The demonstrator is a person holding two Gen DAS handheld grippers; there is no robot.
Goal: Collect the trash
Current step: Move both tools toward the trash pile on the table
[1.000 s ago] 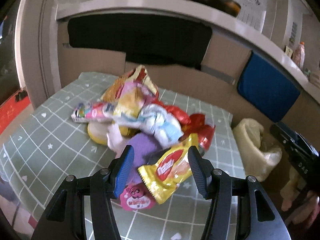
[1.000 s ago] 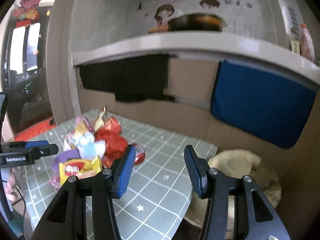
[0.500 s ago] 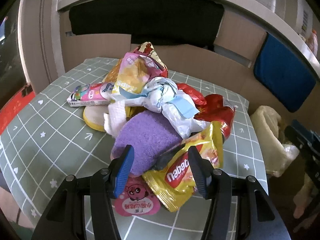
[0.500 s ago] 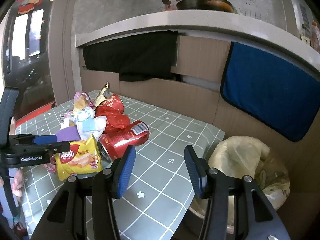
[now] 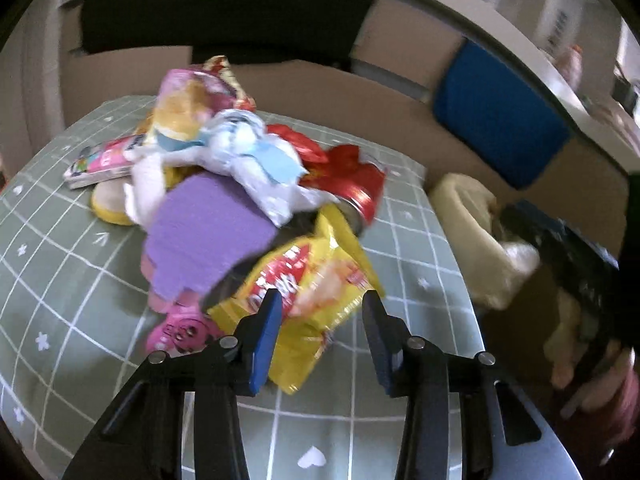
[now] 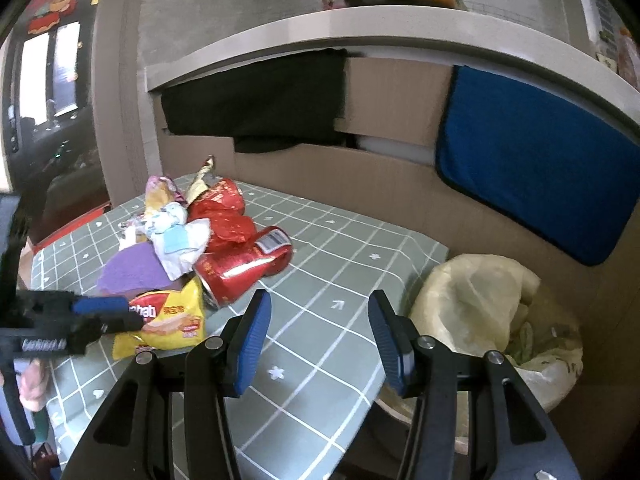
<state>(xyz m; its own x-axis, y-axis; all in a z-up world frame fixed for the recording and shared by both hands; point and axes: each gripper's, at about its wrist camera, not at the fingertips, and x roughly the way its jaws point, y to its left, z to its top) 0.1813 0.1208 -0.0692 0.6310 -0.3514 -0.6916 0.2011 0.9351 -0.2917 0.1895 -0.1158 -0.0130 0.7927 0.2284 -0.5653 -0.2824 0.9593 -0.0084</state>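
A heap of trash lies on the green checked tablecloth (image 5: 60, 272): a yellow snack wrapper (image 5: 320, 280), a purple pad (image 5: 208, 232), a white-and-blue crumpled bag (image 5: 248, 156) and a red can (image 6: 244, 264). My left gripper (image 5: 320, 314) is low over the near end of the yellow wrapper. Its jaws are closing with the wrapper between them, and the pads do not press on it. The right wrist view shows the left gripper (image 6: 100, 314) from the side, over the yellow wrapper (image 6: 172, 320). My right gripper (image 6: 318, 320) hangs open over bare cloth, with nothing between its fingers.
A bin lined with a yellowish bag (image 6: 480, 300) stands just off the table's right edge; it also shows as the bin (image 5: 468, 216) in the left wrist view. Brown cardboard panels and a blue cloth (image 6: 540, 184) back the table. A hand (image 5: 592, 376) holds the right gripper.
My left gripper has dropped and closed in on the heap, and its jaws have narrowed around the yellow wrapper. The right gripper has sunk slightly and stays open.
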